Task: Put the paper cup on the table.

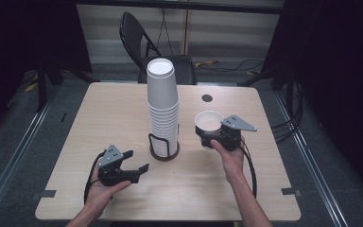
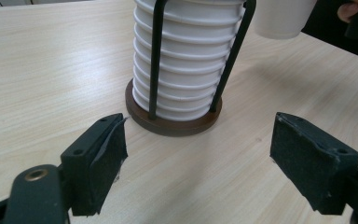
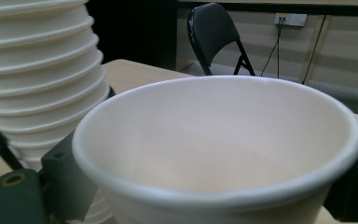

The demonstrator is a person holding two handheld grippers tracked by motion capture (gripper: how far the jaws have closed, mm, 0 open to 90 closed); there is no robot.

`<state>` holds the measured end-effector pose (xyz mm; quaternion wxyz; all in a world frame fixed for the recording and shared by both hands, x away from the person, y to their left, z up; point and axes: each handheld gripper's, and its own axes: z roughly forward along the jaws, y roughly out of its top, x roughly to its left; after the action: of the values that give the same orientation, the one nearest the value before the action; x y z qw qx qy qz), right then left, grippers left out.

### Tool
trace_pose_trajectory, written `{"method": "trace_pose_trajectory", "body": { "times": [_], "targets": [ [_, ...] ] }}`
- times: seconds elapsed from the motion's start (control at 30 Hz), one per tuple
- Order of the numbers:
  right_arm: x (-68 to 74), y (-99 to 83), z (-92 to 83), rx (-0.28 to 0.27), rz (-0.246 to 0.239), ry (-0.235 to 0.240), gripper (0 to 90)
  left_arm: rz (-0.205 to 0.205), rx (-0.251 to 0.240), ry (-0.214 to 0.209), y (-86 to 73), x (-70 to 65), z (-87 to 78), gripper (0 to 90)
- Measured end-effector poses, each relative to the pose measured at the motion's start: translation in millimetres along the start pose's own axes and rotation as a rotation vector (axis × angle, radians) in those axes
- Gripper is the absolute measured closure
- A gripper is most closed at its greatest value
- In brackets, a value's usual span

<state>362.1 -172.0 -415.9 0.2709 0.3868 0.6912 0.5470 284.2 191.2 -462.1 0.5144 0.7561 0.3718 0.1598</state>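
A tall stack of white paper cups (image 1: 162, 101) stands in a black wire holder with a round brown base (image 1: 164, 152) at the table's middle. My right gripper (image 1: 211, 135) is shut on a single white paper cup (image 1: 209, 121), held upright just right of the stack; its wide rim (image 3: 214, 140) sits between the jaws in the right gripper view. My left gripper (image 1: 134, 161) rests open, low at the front left. In the left gripper view its jaws stand wide apart, with the holder base (image 2: 172, 122) and the stack's lower cups (image 2: 186, 60) a little ahead.
The light wooden table (image 1: 99, 123) has a small dark round hole (image 1: 207, 98) near its far edge. A black folding chair (image 1: 144, 45) stands behind the table. Cables trail from both grippers toward the front edge.
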Motion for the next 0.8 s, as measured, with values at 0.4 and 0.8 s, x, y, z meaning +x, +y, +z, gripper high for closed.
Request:
{"method": "trace_pose_trajectory", "body": {
  "times": [0.4, 0.8],
  "targets": [
    [-18.8, -4.7, 25.0, 0.031, 0.030, -0.049, 9.9, 0.002, 0.006, -0.001, -1.0, 0.7, 0.8, 18.3],
    [-26.3, -20.0, 54.3, 0.061, 0.071, -0.064, 9.8, 0.000, 0.022, -0.005, -2.7, 1.4, 1.0, 18.3]
  ]
}}
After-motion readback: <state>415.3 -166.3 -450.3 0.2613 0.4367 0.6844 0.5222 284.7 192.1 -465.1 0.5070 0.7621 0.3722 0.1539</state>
